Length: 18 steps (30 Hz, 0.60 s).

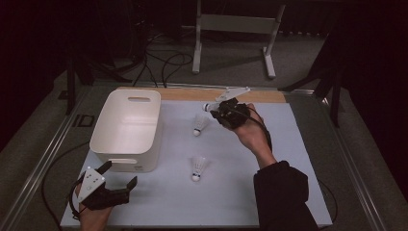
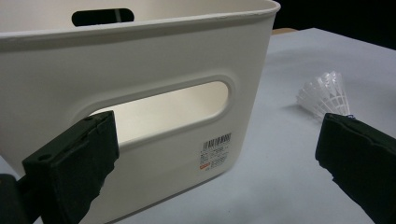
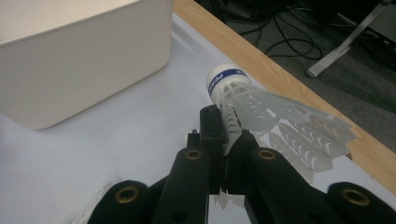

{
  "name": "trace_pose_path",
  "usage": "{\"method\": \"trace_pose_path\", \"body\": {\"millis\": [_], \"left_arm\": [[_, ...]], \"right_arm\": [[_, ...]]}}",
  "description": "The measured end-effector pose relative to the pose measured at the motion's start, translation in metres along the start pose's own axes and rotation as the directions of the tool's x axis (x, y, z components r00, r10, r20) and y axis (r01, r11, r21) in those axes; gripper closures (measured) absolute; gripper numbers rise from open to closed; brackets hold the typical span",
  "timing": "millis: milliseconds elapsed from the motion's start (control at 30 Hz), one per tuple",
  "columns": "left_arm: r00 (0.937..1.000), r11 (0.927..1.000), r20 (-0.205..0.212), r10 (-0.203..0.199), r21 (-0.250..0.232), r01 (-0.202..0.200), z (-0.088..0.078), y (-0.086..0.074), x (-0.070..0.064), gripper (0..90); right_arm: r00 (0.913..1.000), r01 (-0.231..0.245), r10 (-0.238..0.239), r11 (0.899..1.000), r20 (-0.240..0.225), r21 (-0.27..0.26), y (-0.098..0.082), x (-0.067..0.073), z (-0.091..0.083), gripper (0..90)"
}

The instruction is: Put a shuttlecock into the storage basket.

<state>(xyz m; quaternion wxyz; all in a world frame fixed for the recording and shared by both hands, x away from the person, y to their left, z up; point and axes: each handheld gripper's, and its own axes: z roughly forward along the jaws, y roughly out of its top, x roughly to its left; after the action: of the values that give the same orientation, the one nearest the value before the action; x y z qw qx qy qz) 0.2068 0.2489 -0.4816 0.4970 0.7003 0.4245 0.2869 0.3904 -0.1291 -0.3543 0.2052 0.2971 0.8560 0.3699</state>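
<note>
My right gripper point(image 1: 222, 112) hovers over the far middle of the white mat, shut on the skirt of a white plastic shuttlecock point(image 3: 252, 100) whose blue-banded cork points toward the white bin point(image 1: 126, 126). A second shuttlecock point(image 1: 199, 124) lies on the mat just below that gripper. A third point(image 1: 197, 168) lies nearer the front, and in the left gripper view this shuttlecock point(image 2: 324, 95) shows past the right jaw. My left gripper point(image 1: 119, 174) is open at the mat's front left, aimed at the bin's near handle slot point(image 2: 163, 109), with nothing between its fingers.
The bin point(image 3: 84, 60) looks empty inside and stands at the mat's left side. A wooden strip point(image 1: 192, 94) runs along the table's far edge. Beyond it are cables and a metal stand point(image 1: 233, 29) on the floor. Metal rails point(image 1: 43, 163) border the table.
</note>
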Motion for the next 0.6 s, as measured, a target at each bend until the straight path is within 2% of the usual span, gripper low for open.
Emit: {"method": "trace_pose_path", "body": {"millis": [600], "left_arm": [[1.0,1.0,-0.001,0.002,0.005,-0.002,0.0,0.0001,0.0,0.1]], "right_arm": [[1.0,0.003,-0.003,1.0,-0.009,-0.007,0.0078,0.003,0.0076,89.1]]}}
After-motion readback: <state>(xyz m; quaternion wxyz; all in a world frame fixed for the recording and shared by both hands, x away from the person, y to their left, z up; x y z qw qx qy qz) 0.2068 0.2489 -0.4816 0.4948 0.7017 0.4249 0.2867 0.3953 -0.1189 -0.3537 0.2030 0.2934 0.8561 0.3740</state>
